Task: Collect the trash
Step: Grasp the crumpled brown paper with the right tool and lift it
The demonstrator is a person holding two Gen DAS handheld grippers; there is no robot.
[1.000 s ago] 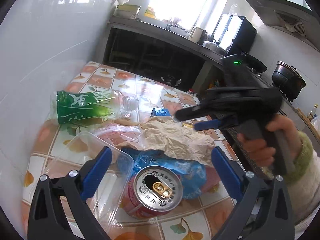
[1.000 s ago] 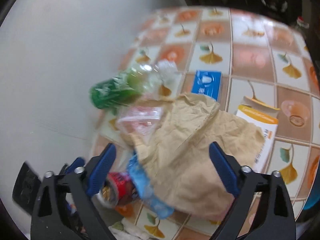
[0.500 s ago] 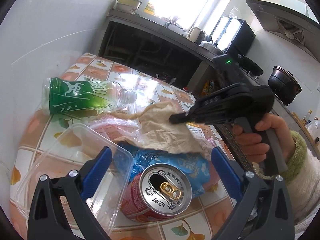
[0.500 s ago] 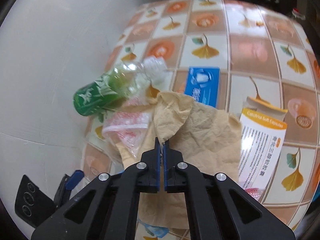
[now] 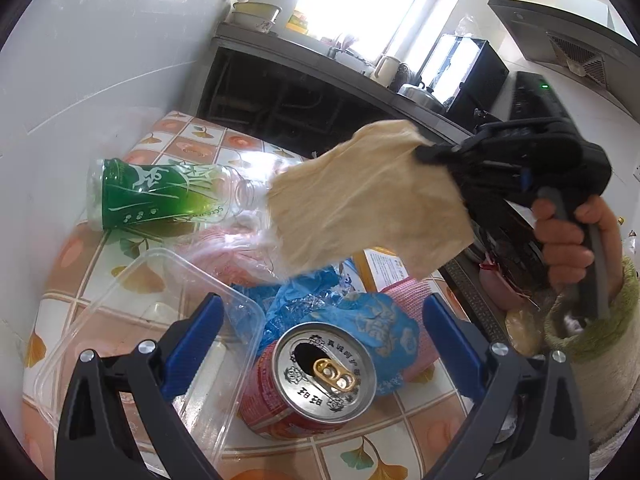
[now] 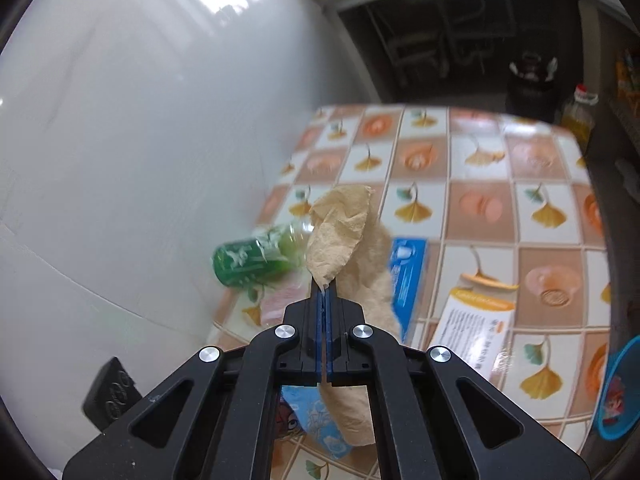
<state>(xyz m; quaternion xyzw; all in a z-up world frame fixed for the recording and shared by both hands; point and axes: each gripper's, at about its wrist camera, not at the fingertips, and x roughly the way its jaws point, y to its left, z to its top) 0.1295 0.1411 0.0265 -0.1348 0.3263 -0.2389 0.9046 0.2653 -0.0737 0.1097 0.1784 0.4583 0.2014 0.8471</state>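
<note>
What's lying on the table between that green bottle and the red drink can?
A crinkly clear plastic bag and the corner of a clear plastic box lie between the green bottle and the red can, seen in the left wrist view.

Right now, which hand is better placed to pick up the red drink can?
Left. Its tongs stand open with the red drink can lying right between the blue pads. The right tongs are shut on the crumpled tan paper napkin, lifted clear of the tiled table.
</note>
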